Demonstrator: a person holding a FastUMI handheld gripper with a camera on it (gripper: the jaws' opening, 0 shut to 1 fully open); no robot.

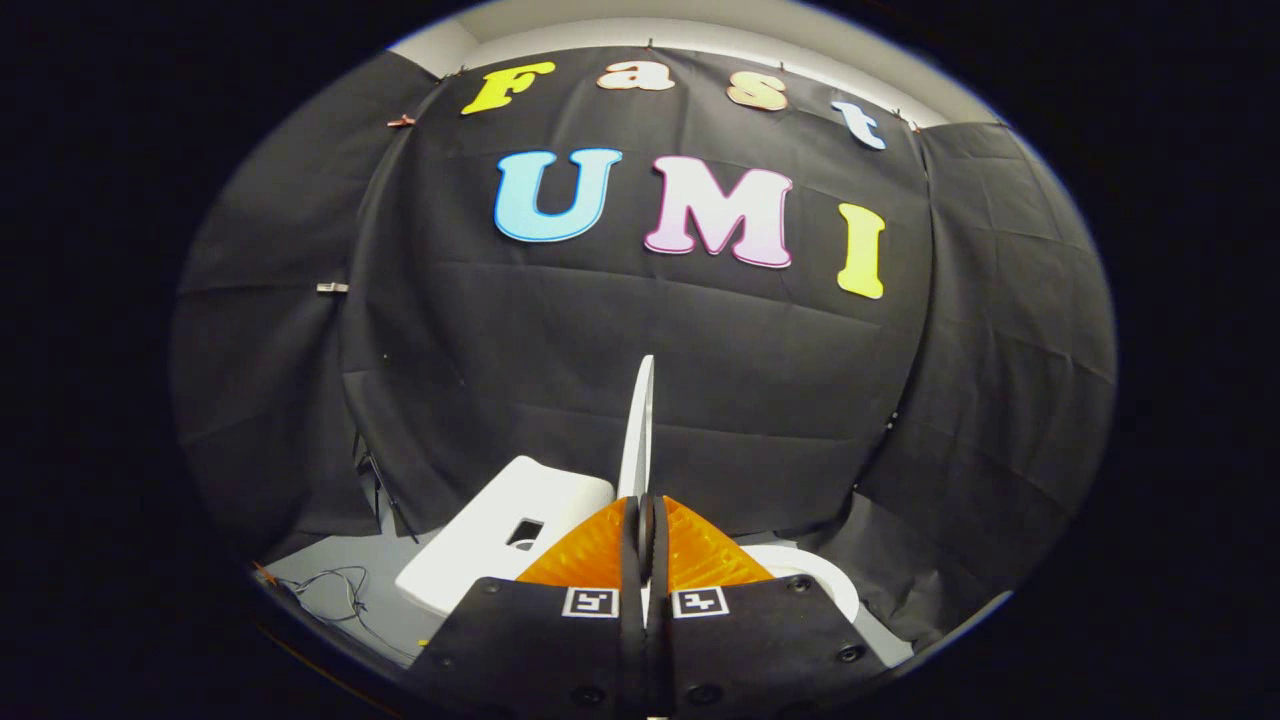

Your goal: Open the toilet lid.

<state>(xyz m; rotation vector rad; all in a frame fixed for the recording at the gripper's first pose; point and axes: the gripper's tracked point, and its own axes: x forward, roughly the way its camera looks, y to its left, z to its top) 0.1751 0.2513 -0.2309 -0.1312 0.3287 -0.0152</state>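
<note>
Edge-on, thin toilet lid (pixel 638 420) — pinched by hand-held gripper (pixel 646 520).

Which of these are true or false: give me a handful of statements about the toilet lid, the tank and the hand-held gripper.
1. The hand-held gripper is shut on the toilet lid. True.
2. The lid lies flat and closed on the bowl. False: it stands raised, seen edge-on between the fingers.
3. The white tank sits left of the fingers. True.
4. The toilet seat rim shows right of the fingers. True.
5. Loose cables lie on top of the tank. False: they lie on the floor beside it.
</note>
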